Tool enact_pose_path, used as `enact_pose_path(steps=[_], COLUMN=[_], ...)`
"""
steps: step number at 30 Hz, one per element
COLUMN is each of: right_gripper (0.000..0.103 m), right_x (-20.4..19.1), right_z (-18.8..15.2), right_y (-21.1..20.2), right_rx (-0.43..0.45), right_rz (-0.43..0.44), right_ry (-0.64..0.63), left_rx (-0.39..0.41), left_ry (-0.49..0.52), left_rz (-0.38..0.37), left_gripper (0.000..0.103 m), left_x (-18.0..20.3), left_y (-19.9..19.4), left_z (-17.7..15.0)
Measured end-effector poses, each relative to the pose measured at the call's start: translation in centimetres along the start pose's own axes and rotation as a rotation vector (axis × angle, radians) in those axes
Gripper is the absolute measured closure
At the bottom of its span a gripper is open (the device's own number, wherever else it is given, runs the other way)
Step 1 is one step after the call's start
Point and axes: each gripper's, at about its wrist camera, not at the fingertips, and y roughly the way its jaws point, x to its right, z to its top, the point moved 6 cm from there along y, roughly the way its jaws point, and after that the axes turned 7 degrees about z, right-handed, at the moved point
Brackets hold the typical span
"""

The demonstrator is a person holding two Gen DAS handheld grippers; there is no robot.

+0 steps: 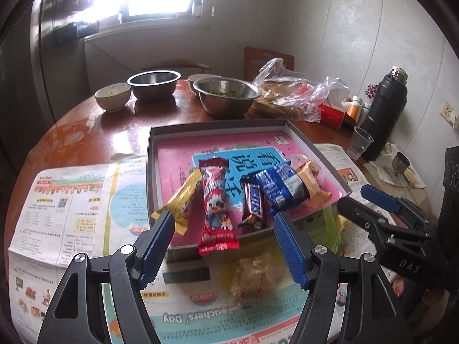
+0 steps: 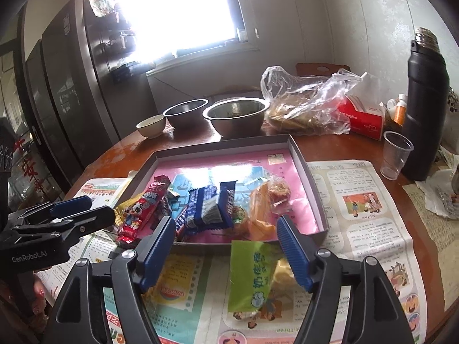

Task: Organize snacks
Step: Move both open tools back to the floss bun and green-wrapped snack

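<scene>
Green snack packet (image 2: 252, 275) lies on the newspaper (image 2: 358, 200) just outside the tray (image 2: 308, 169), between the right gripper (image 2: 226, 255) fingers, long axis pointing away. Both the right and left gripper (image 1: 223, 246) gape wide, holding nothing.

Home dining corner: round wooden table (image 1: 86, 126), steel bowls (image 1: 154, 83), fridge (image 2: 71, 91), thermos (image 2: 424, 109), window (image 2: 178, 11).

snacks (image 1: 252, 197) in tray (image 1: 218, 127), bowls (image 1: 226, 94) behind
</scene>
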Motion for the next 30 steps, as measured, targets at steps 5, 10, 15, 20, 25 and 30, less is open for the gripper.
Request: enact_pose_path(steps=[5,10,15,20,25,30], right_gripper=[0.028,0.028,0.027,0.027,0.027,0.027], right_x=[0.7,1.5,2.4,3.1,3.5,4.8], right_z=[-0.8,-2.0,-3.4,-4.8,-5.7,-6.4], right_y=[-0.6,-0.9,-0.8,-0.4,0.8,1.8], right_rx=[-0.009,-0.026,-0.052,-0.087,-0.124,-0.148], right_rz=[-0.008,-0.026,-0.042,-0.059,-0.073,-0.097], right_ry=[0.013,0.029,0.051,0.059,0.064,0.087], left_rx=[-0.041,-0.077,-0.111,-0.135,-0.16,-0.187], left_ry=[-0.001,-0.001,0.037,0.074,0.102,0.1], left_rz=[-0.007,-0.021,-0.043,-0.031,0.011,0.02], left_gripper=[0.03,0.03,0.03,0.03,0.03,0.03], left_x=[-0.6,-0.6,1.1,2.6,3.4,3.5], left_y=[0.4,1.0,1.7,2.6,3.8,5.0], left_z=[-1.7,-3.1,-4.3,-5.5,-6.4,-7.0])
